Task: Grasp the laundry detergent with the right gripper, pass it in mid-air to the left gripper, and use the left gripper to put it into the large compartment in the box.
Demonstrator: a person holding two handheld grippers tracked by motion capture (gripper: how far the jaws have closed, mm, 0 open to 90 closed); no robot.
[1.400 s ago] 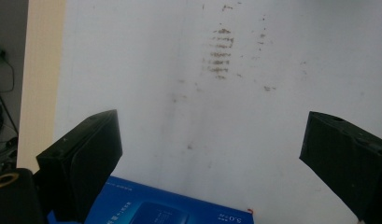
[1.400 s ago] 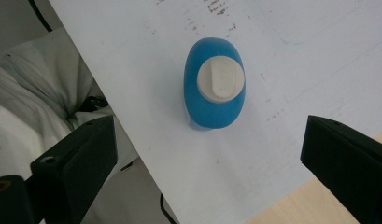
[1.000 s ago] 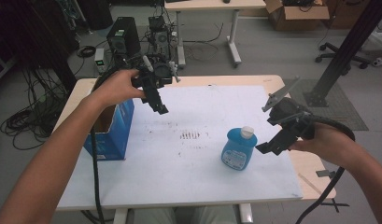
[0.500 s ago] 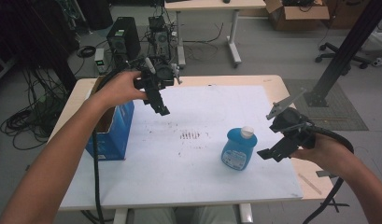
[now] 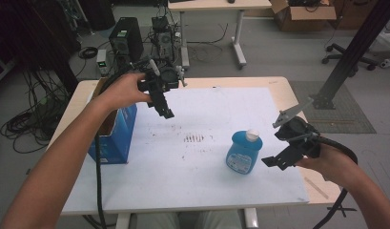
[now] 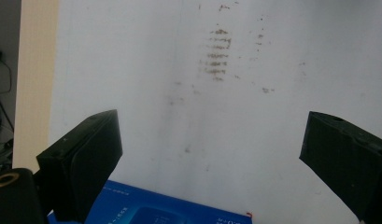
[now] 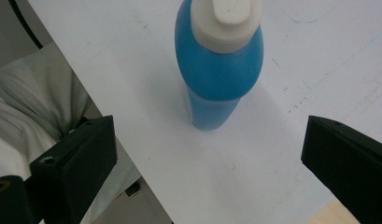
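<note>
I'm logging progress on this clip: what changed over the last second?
The right gripper dropped lower and nearer the table's front edge, jaws open, beside the blue bottle without touching it. The left gripper stayed raised and open by the blue box; bottle and box did not move.

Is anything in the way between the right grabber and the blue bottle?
No. The right gripper has its jaws wide apart, and just bare white tabletop lies between it and the upright blue plastic bottle with a white cap.
</note>
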